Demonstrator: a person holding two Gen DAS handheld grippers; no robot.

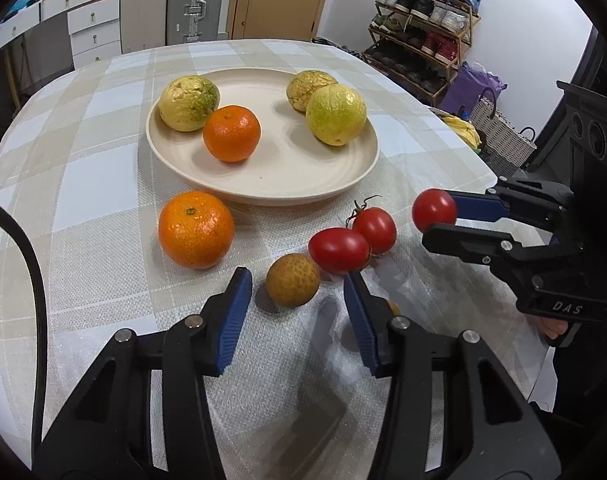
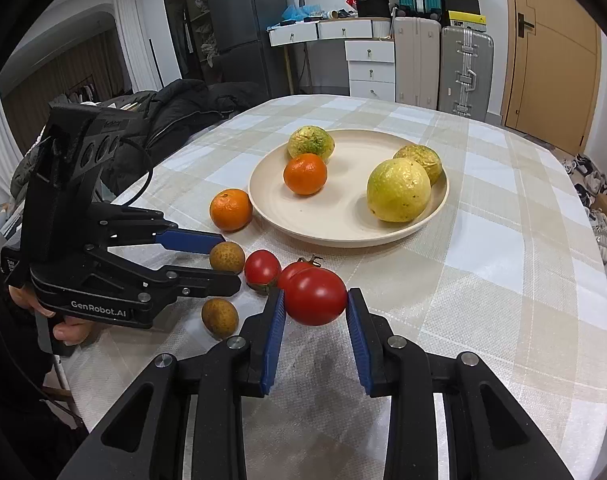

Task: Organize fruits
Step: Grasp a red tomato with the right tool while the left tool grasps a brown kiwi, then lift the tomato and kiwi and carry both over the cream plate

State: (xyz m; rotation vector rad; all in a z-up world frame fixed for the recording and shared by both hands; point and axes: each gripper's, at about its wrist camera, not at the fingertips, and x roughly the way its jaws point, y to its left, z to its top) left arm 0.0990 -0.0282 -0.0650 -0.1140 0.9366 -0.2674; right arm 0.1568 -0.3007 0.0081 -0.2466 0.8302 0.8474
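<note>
Red tomato [image 2: 314,296] clamped in right gripper [image 2: 313,312], lifted above table near front edge. Left gripper [image 1: 297,292] jaws narrow around brown fruit [image 1: 292,280], pads not touching yet. Step: pickup. Next: carry tomato to plate [image 1: 283,184], middle of table, release gently.

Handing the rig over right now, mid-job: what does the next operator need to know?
Left gripper: open, jaws straddling a small brown fruit on the tablecloth, not gripping.
Right gripper: shut on a tomato, lifted off the cloth.
Done: three yellow-green fruits and one mandarin on the plate.
Left: second mandarin, two tomatoes, another brown fruit on the cloth, plus the held tomato.
</note>
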